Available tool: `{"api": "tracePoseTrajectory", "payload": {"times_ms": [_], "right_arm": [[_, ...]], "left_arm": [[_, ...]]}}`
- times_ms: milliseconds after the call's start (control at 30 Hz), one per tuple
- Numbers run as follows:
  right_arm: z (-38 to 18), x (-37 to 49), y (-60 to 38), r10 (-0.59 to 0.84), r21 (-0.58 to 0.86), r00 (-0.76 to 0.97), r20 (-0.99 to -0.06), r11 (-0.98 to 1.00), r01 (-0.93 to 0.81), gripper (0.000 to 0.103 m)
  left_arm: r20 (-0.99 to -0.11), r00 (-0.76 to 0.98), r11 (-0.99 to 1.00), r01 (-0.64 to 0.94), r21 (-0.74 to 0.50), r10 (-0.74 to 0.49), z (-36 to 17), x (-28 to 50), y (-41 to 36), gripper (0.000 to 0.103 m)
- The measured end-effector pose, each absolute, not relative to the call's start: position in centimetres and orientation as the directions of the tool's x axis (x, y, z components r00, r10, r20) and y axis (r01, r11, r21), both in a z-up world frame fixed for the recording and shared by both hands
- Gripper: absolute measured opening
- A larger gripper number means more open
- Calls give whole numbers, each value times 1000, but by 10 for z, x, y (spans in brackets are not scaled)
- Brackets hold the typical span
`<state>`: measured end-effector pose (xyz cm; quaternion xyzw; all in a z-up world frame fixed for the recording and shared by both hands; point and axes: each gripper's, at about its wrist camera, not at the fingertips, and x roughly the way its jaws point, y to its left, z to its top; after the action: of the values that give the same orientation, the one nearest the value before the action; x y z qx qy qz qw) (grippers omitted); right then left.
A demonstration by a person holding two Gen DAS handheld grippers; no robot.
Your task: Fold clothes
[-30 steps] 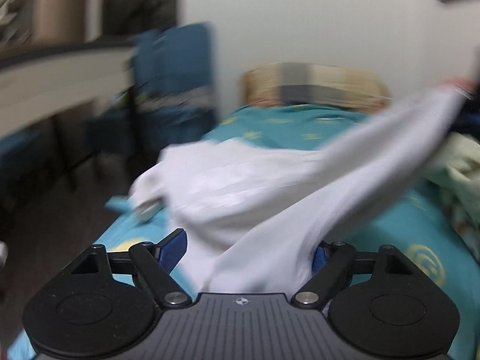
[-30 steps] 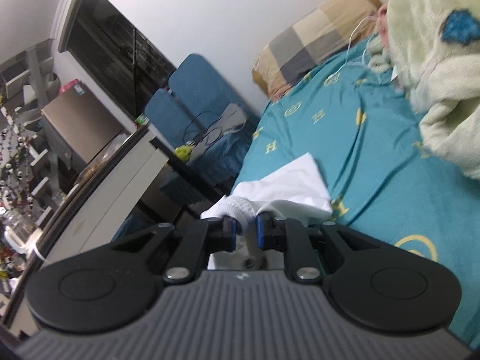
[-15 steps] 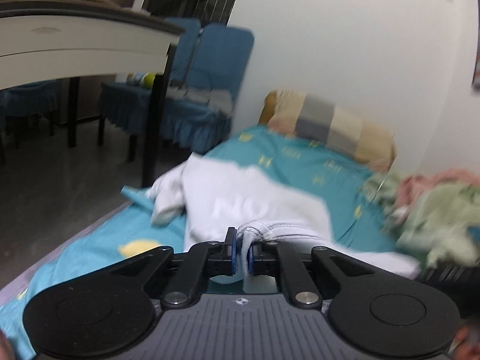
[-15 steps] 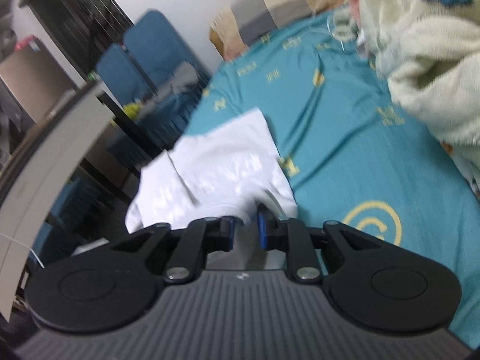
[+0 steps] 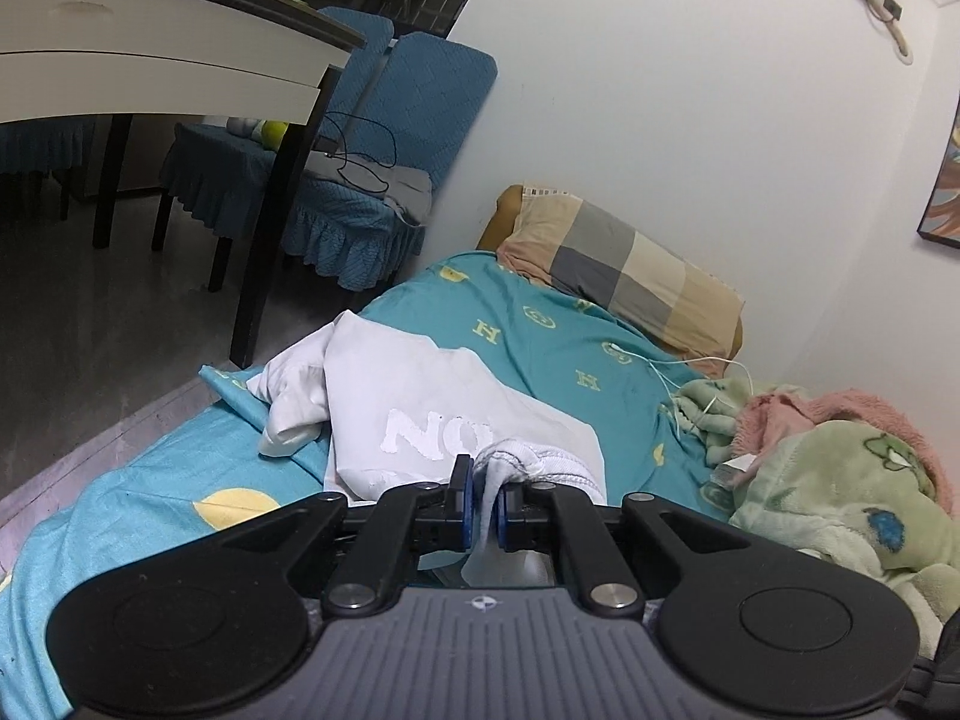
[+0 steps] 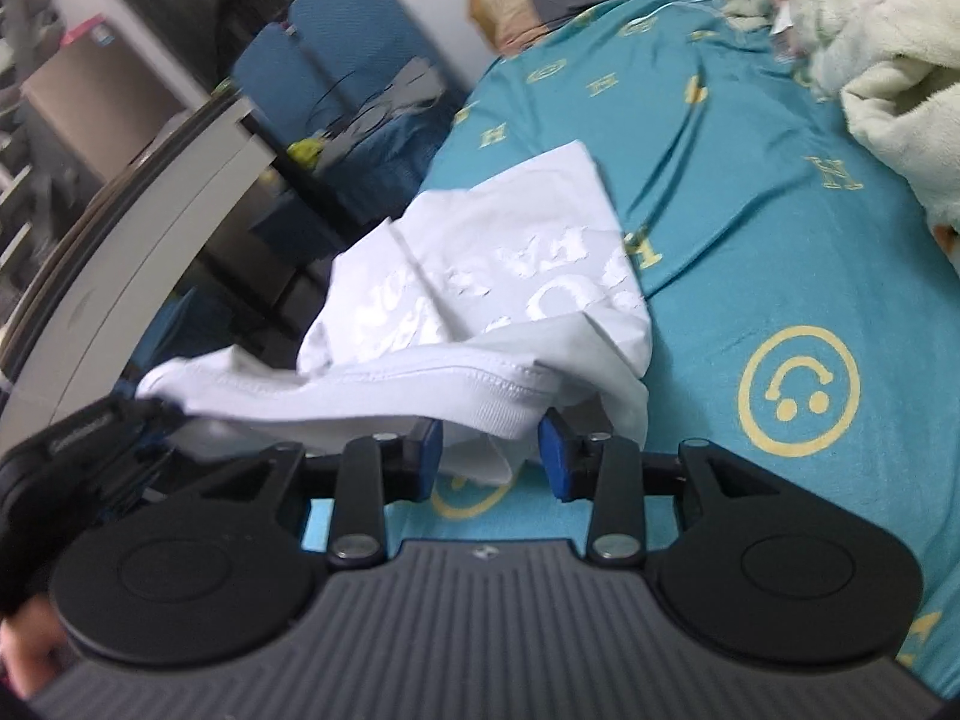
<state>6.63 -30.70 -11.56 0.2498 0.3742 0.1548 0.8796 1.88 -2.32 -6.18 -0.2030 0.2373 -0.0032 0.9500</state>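
A white T-shirt (image 5: 432, 414) with pale lettering lies crumpled on the teal bed sheet (image 5: 558, 330), near the bed's left edge. My left gripper (image 5: 483, 498) is shut on a bunched piece of the shirt's hem. In the right wrist view the white T-shirt (image 6: 498, 276) has its stitched hem stretched sideways to the left gripper (image 6: 102, 438) at the far left. My right gripper (image 6: 491, 459) is open, its blue pads spread apart, and the hem hangs loosely between and in front of them.
A checked pillow (image 5: 624, 264) lies at the head of the bed by the wall. A green and pink blanket pile (image 5: 840, 480) fills the right side. A white-topped table (image 5: 156, 54) and blue chairs (image 5: 384, 138) stand left of the bed. A hand (image 6: 24, 654) shows at the lower left.
The left gripper, open a second ago, closed on the hem and holds it still. The right gripper has opened and let go of the shirt, which now lies lower on the bed.
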Motion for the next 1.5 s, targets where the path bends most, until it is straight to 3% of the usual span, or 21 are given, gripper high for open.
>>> {"api": "tracePoseTrajectory", "payload": {"times_ms": [367,433,500,600,833,1067,1367,1500], "right_arm": [[-152,87,-285,156,459,774,-613,868,188,38],[-150,87,-290,140,477,797,-588,855,202,34],[-147,85,-295,101,469,817,-568,855,221,18],[-142,77,-302,22,438,836,-548,859,264,9],[-106,47,-301,-42,408,915,-402,886,220,6],[-30,15,-288,-24,376,983,-182,922,93,6],[163,-52,-280,77,322,982,173,938,-130,5],[226,-88,-288,89,318,966,241,933,-165,5]], "left_arm": [[-445,894,940,-108,-323,-50,-71,22,-34,8],[-451,891,943,-110,-314,-46,-74,24,-35,8],[-453,890,947,-110,-301,-41,-76,25,-37,7],[-453,891,953,-110,-283,-32,-78,26,-40,7],[-398,917,947,-108,-303,-23,-65,18,-34,5],[-156,988,948,-60,-312,11,24,-19,-12,5],[193,981,953,58,-298,1,213,-86,22,5],[245,966,961,140,-239,-80,290,-121,19,5]]}}
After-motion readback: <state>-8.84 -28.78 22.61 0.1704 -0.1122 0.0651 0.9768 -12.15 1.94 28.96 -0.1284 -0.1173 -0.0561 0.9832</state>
